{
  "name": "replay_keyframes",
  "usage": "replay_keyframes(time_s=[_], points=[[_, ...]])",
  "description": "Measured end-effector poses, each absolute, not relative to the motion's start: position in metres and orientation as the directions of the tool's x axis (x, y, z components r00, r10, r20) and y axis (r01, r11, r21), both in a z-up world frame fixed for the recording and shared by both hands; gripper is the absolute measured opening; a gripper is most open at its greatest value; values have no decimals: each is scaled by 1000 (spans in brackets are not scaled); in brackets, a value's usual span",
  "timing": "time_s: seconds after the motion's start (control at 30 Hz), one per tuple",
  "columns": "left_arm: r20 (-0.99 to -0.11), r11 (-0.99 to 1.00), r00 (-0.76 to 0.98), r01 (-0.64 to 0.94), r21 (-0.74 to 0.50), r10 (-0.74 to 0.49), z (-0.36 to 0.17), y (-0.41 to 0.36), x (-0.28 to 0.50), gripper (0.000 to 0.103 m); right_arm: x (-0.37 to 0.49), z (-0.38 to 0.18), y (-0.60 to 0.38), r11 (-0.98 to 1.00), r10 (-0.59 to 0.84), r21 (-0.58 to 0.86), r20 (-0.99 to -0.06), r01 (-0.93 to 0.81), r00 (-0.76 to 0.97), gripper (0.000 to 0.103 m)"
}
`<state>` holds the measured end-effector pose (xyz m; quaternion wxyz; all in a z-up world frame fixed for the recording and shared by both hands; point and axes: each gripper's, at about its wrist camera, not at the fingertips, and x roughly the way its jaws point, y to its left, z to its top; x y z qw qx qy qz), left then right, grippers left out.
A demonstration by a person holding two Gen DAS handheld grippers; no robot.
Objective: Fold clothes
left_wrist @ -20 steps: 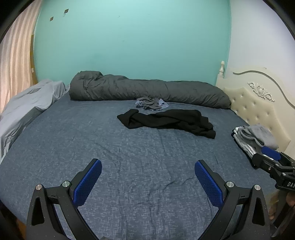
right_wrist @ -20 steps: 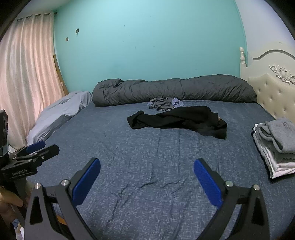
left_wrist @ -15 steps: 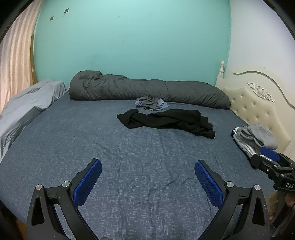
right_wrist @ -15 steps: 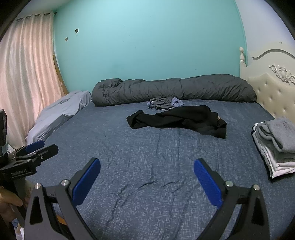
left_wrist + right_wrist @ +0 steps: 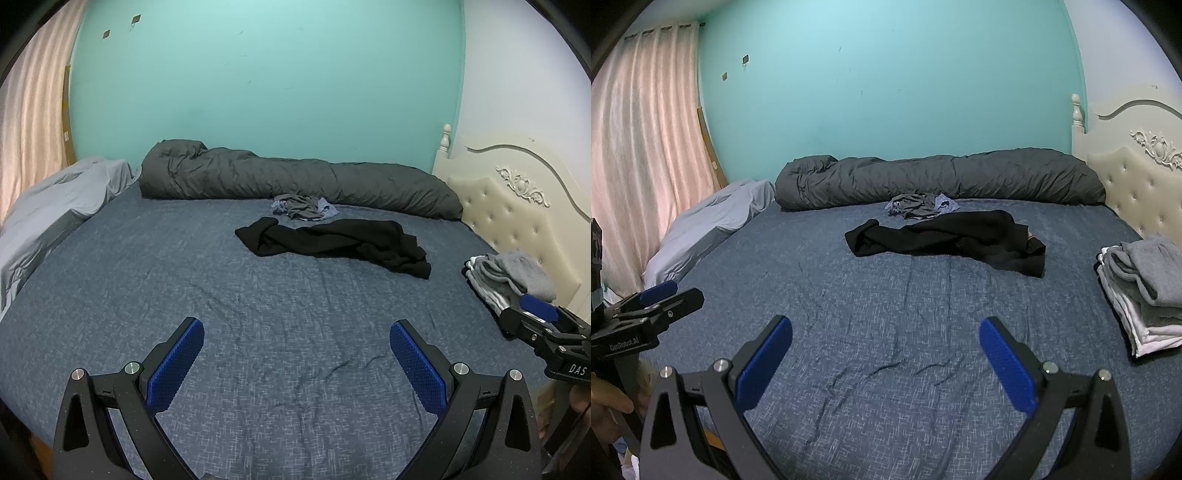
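A: Nearest the lens?
B: Left gripper (image 5: 295, 354), jaws spread wide, nothing between the blue pads (image 5: 173, 369), only bare blue bedsheet (image 5: 147, 280) below. Right gripper (image 5: 884, 354) likewise: released, gaping, clamping nothing, hanging over the near part of the bed.

A: Anything else close by?
B: Each tool caught at the edge of the other's view, the right one low at the right border, the left one low at the left border. Part of a hand (image 5: 607, 400) under the left tool's handle.

A: Further out, to the right?
B: Folded pile (image 5: 1141, 291) of grey and white clothes, stacked near the bed's right edge, just beside the cream tufted headboard (image 5: 1137, 192).

A: And mid-bed?
B: Black garment (image 5: 340, 243), unfolded, sprawled in a long rumpled strip across the middle of the sheet, well apart from both grippers. Just behind it, a small crumpled grey and blue garment (image 5: 304, 207), close to or touching the black one; cannot tell which.

A: Beyond that?
B: Dark grey duvet (image 5: 288, 181) rolled along the far side. Pale grey bedding (image 5: 59, 199) bunched at the far left. Then the teal wall (image 5: 266, 81), with pink curtains (image 5: 642, 140) at the left.
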<state>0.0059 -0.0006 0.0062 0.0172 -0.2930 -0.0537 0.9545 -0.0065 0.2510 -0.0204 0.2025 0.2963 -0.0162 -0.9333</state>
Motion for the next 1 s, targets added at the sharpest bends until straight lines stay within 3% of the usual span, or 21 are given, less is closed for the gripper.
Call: replay_keyframes(time_s=[1.0], points=[[-556,-993,-829,-1,-114,65,5,-1,6,103,-9,-18,252,-917,-389,158,-551,366,-738,102]])
